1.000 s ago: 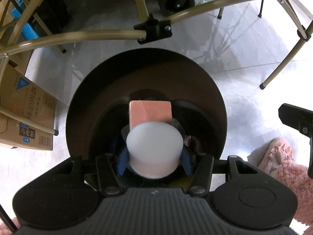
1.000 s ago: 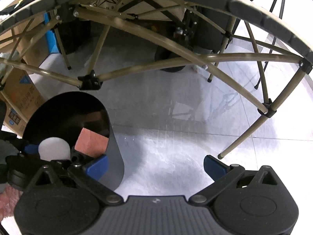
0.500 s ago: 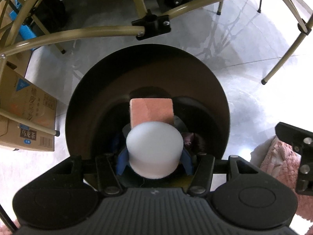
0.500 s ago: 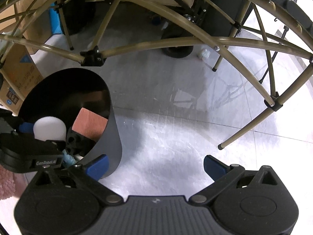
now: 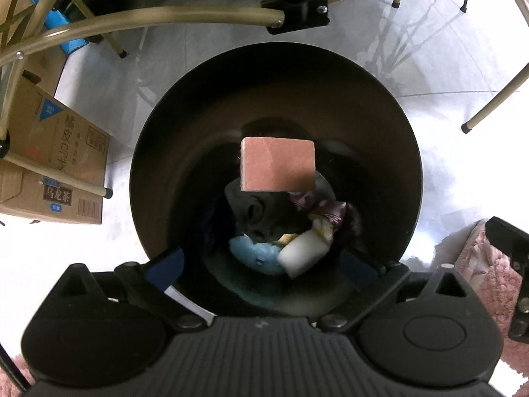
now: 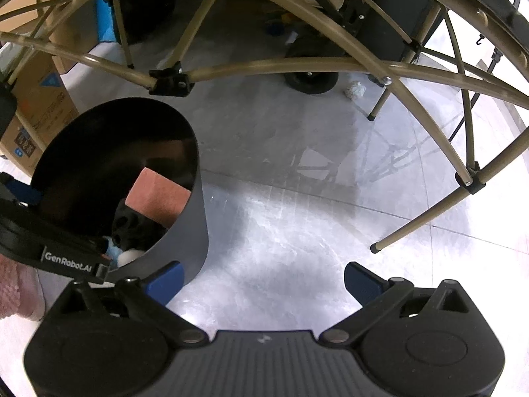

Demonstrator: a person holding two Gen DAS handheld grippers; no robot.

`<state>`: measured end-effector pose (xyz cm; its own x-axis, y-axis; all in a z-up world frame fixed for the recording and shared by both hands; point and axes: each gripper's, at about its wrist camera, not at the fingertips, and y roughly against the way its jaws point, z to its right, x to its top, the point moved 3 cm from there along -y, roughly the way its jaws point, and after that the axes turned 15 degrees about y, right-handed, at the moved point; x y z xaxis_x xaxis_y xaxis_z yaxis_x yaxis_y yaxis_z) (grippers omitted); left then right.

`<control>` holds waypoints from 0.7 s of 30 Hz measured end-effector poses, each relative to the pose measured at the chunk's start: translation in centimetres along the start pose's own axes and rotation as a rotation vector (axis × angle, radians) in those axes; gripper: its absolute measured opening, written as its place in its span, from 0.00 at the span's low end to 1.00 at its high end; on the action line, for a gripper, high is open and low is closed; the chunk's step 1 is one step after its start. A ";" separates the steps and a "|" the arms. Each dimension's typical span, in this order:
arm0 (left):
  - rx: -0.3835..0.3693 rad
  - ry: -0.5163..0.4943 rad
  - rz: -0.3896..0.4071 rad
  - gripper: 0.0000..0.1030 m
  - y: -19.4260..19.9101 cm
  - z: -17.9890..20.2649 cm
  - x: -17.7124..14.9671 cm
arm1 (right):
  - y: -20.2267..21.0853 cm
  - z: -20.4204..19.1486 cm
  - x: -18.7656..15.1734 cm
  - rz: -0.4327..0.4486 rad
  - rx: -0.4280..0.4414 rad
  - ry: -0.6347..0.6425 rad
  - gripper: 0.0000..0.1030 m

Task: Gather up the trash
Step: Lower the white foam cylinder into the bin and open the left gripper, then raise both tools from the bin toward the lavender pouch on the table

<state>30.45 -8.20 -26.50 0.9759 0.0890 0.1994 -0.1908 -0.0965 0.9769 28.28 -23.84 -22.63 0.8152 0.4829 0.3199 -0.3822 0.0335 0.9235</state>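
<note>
A black round trash bin point(image 5: 406, 152) stands on the floor, also in the right wrist view point(image 6: 195, 218). Inside it lie a white foam cylinder point(image 5: 302, 253), a pink-brown block point(image 5: 277, 163), a blue crumpled piece point(image 5: 254, 254), a black object point(image 5: 254, 210) and purple wrappers point(image 5: 330, 210). My left gripper point(image 5: 261, 266) is open and empty, right above the bin's near rim. My right gripper point(image 6: 263, 279) is open and empty over the bare floor, just right of the bin.
Tan folding-table legs point(image 5: 165, 15) arch over the bin. Cardboard boxes point(image 5: 59, 172) stand to the left. A pink fluffy rug point(image 5: 482, 271) lies at the right. A crumpled paper ball point(image 6: 354, 90) lies on the floor near a black wheel point(image 6: 310, 82).
My left gripper has opened and let go of the white foam cylinder, which now lies in the bin. My right gripper has shifted a little closer to the bin.
</note>
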 end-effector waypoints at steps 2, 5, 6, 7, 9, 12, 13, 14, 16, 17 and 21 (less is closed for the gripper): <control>-0.007 0.000 0.000 1.00 0.3 -0.1 0.0 | -0.1 -0.1 0.0 -0.004 -0.002 0.006 1.00; -0.010 -0.002 0.003 1.00 0.5 0.0 -0.1 | -0.1 -0.1 0.0 -0.007 -0.003 0.010 1.00; -0.010 -0.002 0.003 1.00 0.5 0.0 -0.1 | -0.2 -0.2 0.0 -0.008 -0.002 0.012 1.00; -0.010 -0.002 0.004 1.00 0.5 0.0 -0.1 | -0.2 -0.2 0.0 -0.008 -0.002 0.013 1.00; -0.011 -0.001 0.004 1.00 0.5 0.0 -0.1 | -0.2 -0.2 0.1 -0.008 -0.002 0.017 1.00; -0.013 0.002 0.005 1.00 0.8 -0.1 -0.1 | -0.2 -0.4 0.1 -0.006 0.000 0.023 1.00; -0.015 0.003 0.005 1.00 0.9 -0.2 -0.1 | -0.1 -0.4 0.1 -0.005 0.000 0.024 1.00; -0.017 0.004 0.006 1.00 1.0 -0.2 -0.1 | -0.1 -0.4 0.1 -0.003 0.000 0.026 1.00; -0.025 0.007 0.009 1.00 1.3 -0.4 0.0 | 0.0 -0.4 0.1 0.000 -0.002 0.028 1.00; -0.029 0.009 0.012 1.00 1.5 -0.6 0.0 | 0.1 -0.4 0.1 0.003 -0.002 0.030 1.00; -0.050 0.024 0.043 1.00 3.1 -1.6 -0.2 | 0.8 -0.4 0.2 0.024 -0.009 0.031 1.00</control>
<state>29.54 -6.91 -23.37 0.9639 0.1096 0.2426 -0.2383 -0.0511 0.9699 28.02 -23.39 -21.92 0.7919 0.5108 0.3347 -0.4051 0.0292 0.9138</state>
